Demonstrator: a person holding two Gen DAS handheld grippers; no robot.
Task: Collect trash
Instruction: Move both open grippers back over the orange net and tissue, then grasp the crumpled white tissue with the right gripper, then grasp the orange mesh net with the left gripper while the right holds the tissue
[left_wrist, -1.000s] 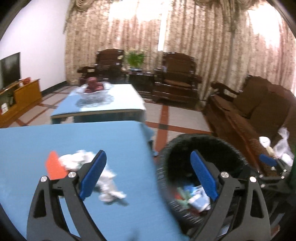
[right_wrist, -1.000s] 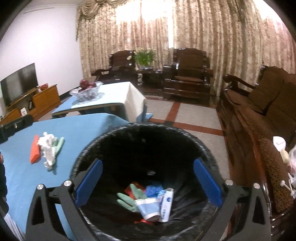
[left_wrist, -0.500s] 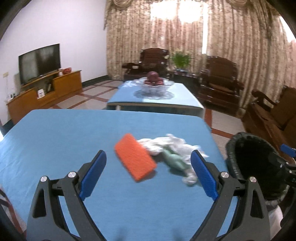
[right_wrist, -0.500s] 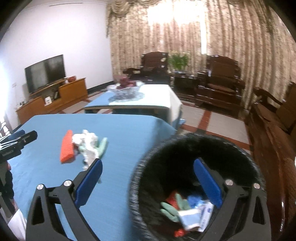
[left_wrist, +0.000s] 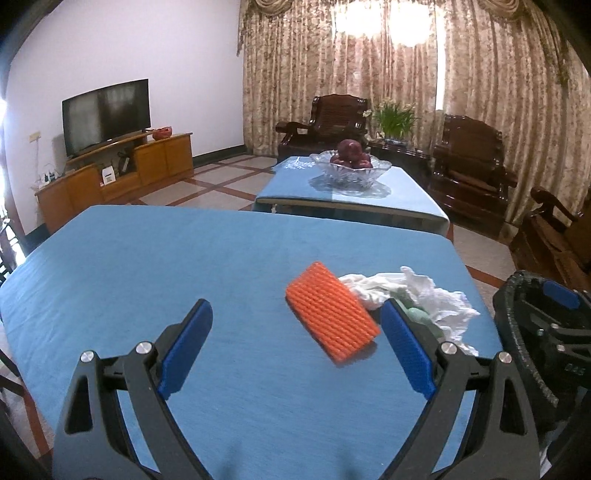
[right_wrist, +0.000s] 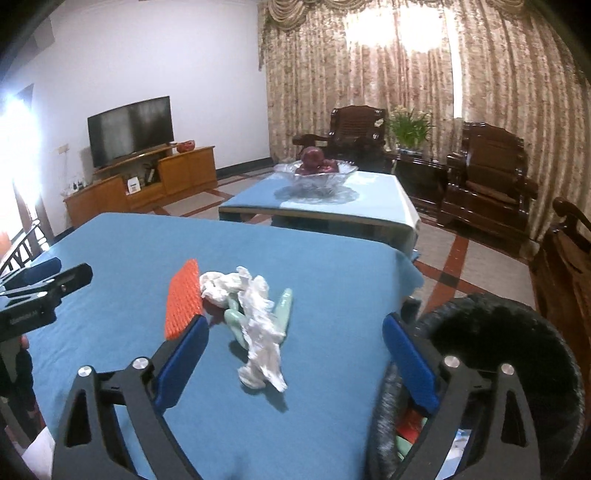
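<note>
Partway done. Black bin (right_wrist: 491, 332) off the table's (left_wrist: 147, 266) right edge already holds some trash. Left near that edge: orange mesh pad (left_wrist: 330, 308), crumpled white tissue (right_wrist: 258, 317), pale green glove (right_wrist: 284, 306). My left gripper (left_wrist: 295, 347) gapes empty; right gripper (right_wrist: 295, 354) closing, nothing gripped.

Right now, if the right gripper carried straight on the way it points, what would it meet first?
Probably the crumpled white tissue lying over pale green pieces on the blue tablecloth. It sits between the right gripper's closing, empty jaws, ahead of them; depth is uncertain.
</note>
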